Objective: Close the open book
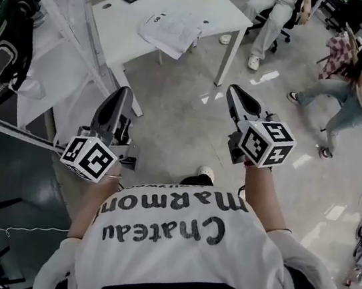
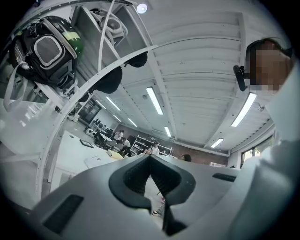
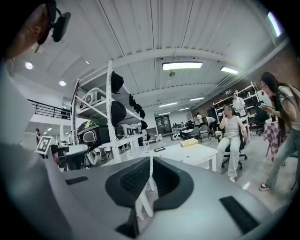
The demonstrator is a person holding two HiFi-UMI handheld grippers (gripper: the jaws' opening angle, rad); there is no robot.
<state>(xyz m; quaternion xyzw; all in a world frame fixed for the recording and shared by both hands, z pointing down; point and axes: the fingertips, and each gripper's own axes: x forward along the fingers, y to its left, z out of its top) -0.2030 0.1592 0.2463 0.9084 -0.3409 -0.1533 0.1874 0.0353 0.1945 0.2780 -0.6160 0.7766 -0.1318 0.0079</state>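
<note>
You are holding the left gripper (image 1: 124, 93) and the right gripper (image 1: 233, 90) pressed together and empty, well apart from the open book (image 1: 171, 30) lying on the table (image 1: 217, 14). Arriving with closed jaws, you are risking shoving it or creasing its pages.

Head cam down — table (image 1: 118, 22) shared

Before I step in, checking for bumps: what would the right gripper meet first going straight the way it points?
Likely the near edge of the white rectangular table, seen just past the shut right gripper; depth is unclear.
</note>
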